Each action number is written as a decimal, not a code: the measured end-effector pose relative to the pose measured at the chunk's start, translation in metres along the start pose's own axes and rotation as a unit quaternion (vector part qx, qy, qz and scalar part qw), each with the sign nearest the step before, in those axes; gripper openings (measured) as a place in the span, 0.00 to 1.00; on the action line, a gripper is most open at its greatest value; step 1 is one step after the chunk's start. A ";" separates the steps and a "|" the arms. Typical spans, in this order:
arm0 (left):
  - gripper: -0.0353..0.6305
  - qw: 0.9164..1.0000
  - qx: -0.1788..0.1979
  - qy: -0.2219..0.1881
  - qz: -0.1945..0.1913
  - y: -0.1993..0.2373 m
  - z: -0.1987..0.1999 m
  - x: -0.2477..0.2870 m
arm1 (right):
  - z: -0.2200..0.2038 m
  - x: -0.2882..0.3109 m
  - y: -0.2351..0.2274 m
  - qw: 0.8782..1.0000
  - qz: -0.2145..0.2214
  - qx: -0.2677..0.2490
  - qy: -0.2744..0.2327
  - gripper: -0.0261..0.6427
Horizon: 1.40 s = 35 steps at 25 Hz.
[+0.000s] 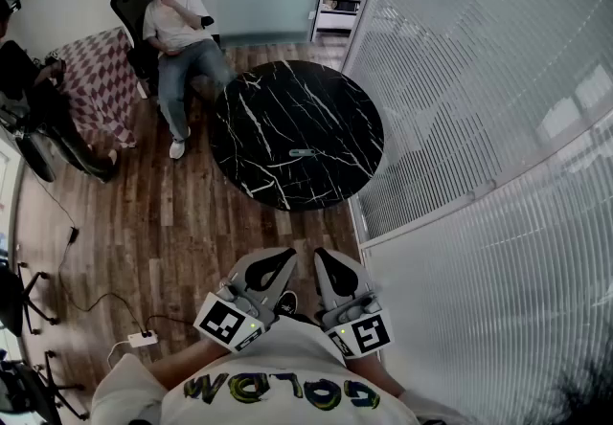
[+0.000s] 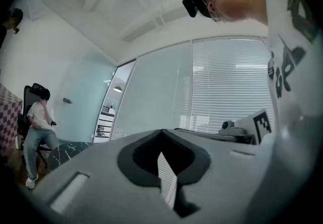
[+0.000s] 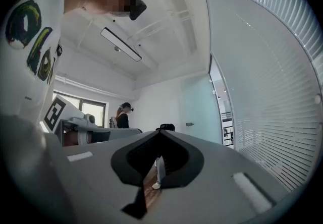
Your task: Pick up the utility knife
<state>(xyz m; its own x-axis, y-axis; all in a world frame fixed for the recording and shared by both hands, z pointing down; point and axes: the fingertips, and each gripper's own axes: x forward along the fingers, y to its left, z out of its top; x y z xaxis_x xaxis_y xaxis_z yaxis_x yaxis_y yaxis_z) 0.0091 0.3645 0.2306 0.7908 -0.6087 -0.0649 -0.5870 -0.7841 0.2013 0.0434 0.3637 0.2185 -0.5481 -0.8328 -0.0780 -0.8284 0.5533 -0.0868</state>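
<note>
Black marble table point(image 1: 278, 107) with utility knife point(image 1: 302, 153); left gripper point(image 1: 276, 258) and right gripper point(image 1: 329, 260) pressed together, empty.

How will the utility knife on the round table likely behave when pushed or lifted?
The utility knife lies flat and slim, so it probably won't roll. The table looks polished, so a push may slide it. Small, so likely light.

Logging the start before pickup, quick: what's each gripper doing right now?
Left gripper: shut, holding nothing.
Right gripper: shut, holding nothing.
</note>
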 end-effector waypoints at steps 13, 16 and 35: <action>0.06 1.000 0.000 0.006 0.013 -0.017 -0.012 0.034 | -0.001 -0.020 -0.039 1.000 0.015 0.006 0.001 0.04; 0.06 1.000 -0.005 0.005 0.019 -0.021 -0.017 0.039 | -0.001 -0.026 -0.047 1.000 0.013 -0.003 0.003 0.04; 0.06 0.999 -0.023 0.006 0.034 0.055 -0.029 0.094 | -0.024 0.044 -0.104 0.999 0.009 0.008 0.031 0.04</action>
<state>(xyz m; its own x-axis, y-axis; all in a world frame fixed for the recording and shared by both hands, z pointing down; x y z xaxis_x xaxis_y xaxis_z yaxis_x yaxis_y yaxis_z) 0.0564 0.2671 0.2640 0.7512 -0.6590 -0.0375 -0.6314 -0.7340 0.2501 0.1027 0.2697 0.2476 -0.5687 -0.8223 -0.0188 -0.8171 0.5674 -0.1017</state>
